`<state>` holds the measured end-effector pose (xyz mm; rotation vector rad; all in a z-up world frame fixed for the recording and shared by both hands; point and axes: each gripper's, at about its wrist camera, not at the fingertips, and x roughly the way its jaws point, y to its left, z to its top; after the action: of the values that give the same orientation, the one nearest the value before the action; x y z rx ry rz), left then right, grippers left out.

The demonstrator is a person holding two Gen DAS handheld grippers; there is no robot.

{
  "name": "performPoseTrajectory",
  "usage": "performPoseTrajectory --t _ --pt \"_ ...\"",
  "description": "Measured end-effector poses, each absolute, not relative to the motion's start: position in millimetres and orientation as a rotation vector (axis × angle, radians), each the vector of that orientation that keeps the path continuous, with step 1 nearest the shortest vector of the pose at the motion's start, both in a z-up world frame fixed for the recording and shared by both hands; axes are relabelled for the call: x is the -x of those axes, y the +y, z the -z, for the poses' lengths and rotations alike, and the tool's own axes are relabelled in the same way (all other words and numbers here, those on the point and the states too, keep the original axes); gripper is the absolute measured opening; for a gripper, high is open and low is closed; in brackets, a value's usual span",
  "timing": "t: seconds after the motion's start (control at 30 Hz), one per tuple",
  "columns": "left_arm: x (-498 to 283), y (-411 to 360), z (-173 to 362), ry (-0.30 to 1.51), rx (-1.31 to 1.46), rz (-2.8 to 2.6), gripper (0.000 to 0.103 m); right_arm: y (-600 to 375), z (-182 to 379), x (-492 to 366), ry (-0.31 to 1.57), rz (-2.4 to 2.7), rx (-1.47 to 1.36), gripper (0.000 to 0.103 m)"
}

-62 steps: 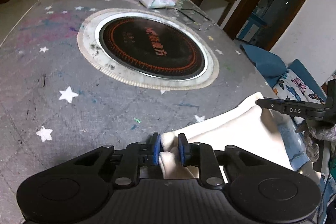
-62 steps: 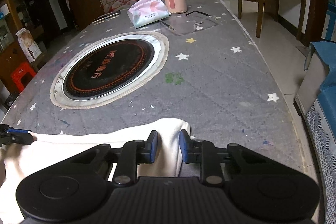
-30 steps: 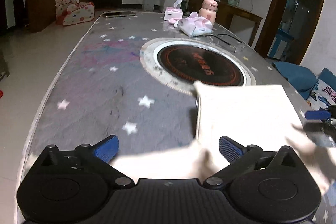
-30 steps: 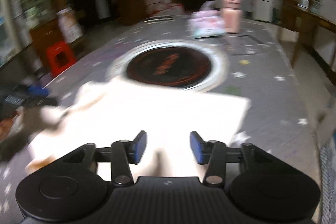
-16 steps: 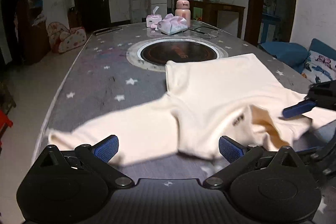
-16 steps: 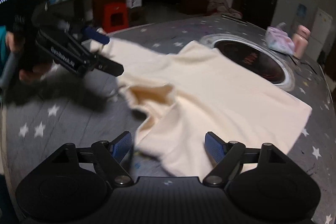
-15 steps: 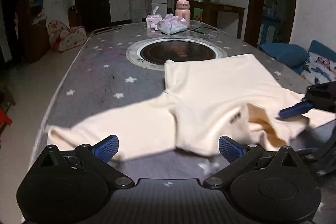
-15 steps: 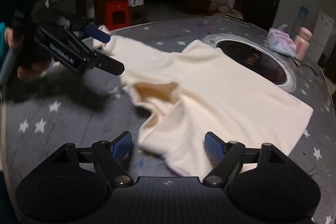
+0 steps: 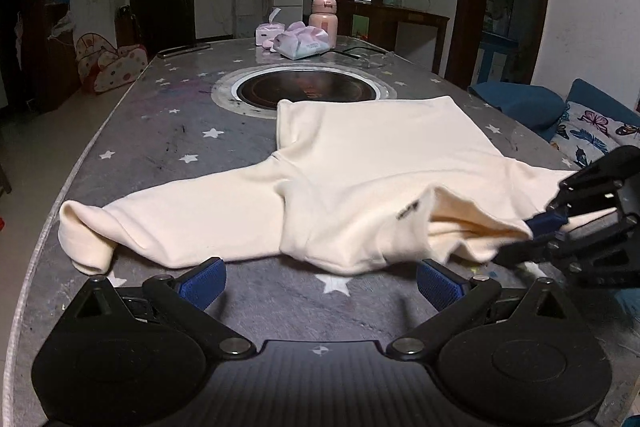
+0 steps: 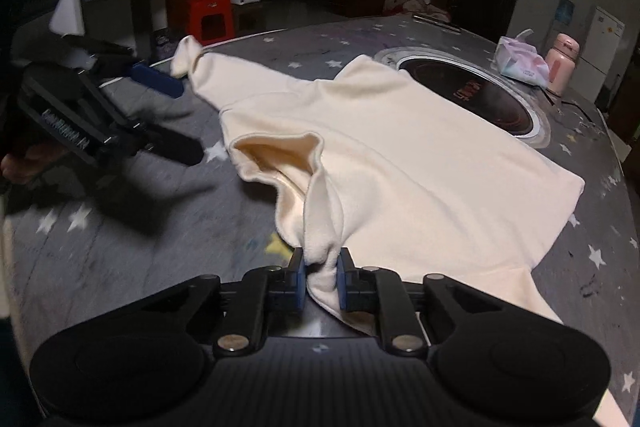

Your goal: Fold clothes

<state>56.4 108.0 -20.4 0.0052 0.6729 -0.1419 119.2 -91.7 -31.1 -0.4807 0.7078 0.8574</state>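
Note:
A cream long-sleeved top (image 9: 372,163) lies spread on the grey star-patterned table (image 9: 160,131), hem toward the round hob and collar toward me. My left gripper (image 9: 320,281) is open and empty, just short of the collar edge; it shows in the right wrist view (image 10: 160,115) beside the left sleeve end (image 10: 186,57). My right gripper (image 10: 322,277) is shut on the top's right shoulder fabric (image 10: 324,227). It shows at the right of the left wrist view (image 9: 544,223). The collar (image 10: 276,151) stands open.
A round black hob (image 9: 306,93) is set in the table beyond the top. Tissue packs (image 9: 302,43) and a pink bottle (image 9: 324,21) stand at the far end. A blue sofa (image 9: 592,123) lies right of the table, a red stool (image 10: 210,17) on the other side.
The top went from bunched to spread flat. My left gripper opened and stays open. My right gripper was open half a second ago and has now shut on the shoulder fabric.

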Motion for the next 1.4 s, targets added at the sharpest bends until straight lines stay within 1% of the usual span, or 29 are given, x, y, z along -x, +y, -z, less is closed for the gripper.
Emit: performPoseTrajectory --t 0.17,0.3,0.37,0.4,0.43,0.6,0.67,0.7,0.77,0.83,0.9,0.93,1.0,1.07,1.1,1.2,1.33,1.4 --pt "-51 112 11 0.636 0.009 0.142 0.103 -107 26 -92 0.732 -0.950 0.529 0.012" --pt "-51 116 7 0.618 0.019 0.135 0.103 -120 23 -72 0.796 -1.060 0.558 0.013" --pt "-56 116 8 0.625 0.024 0.134 0.103 -125 20 -66 0.828 -1.107 0.553 0.014" --pt "-59 116 9 0.629 0.026 0.133 0.103 -128 18 -63 0.842 -1.129 0.552 0.022" --pt "-61 117 10 0.633 0.027 0.130 0.103 -130 16 -60 0.852 -1.142 0.545 0.027" --pt "-77 124 20 0.661 0.039 0.086 0.103 -140 -3 -57 0.853 -1.142 0.448 0.030" --pt "-81 129 25 0.686 0.054 0.063 0.103 -142 -11 -59 0.822 -1.130 0.399 0.038" --pt "-82 132 28 0.701 0.064 0.051 0.103 -142 -14 -61 0.804 -1.120 0.381 0.044" --pt "-83 139 34 0.731 0.081 0.015 0.103 -136 -15 -68 0.777 -1.102 0.362 0.045" --pt "-78 141 37 0.732 0.058 -0.027 0.103 -128 -11 -75 0.766 -1.078 0.345 0.051" --pt "-73 143 40 0.733 0.029 -0.058 0.103 -118 -6 -83 0.761 -1.038 0.333 0.055" --pt "-69 143 41 0.730 0.016 -0.066 0.103 -114 -3 -87 0.760 -1.018 0.326 0.062" --pt "-62 147 41 0.729 0.020 -0.077 0.103 -107 4 -96 0.752 -0.973 0.323 0.072" --pt "-55 151 41 0.729 0.026 -0.088 0.103 -97 11 -105 0.748 -0.947 0.319 0.074" --pt "-53 153 41 0.732 0.034 -0.096 0.103 -92 15 -109 0.751 -0.933 0.314 0.079" --pt "-45 159 40 0.740 0.057 -0.122 0.103 -84 25 -116 0.774 -0.908 0.297 0.082" --pt "-40 166 36 0.746 0.090 -0.159 0.103 -78 33 -114 0.807 -0.942 0.292 0.089" --pt "-44 171 34 0.752 0.113 -0.184 0.103 -79 34 -112 0.806 -0.950 0.297 0.089"
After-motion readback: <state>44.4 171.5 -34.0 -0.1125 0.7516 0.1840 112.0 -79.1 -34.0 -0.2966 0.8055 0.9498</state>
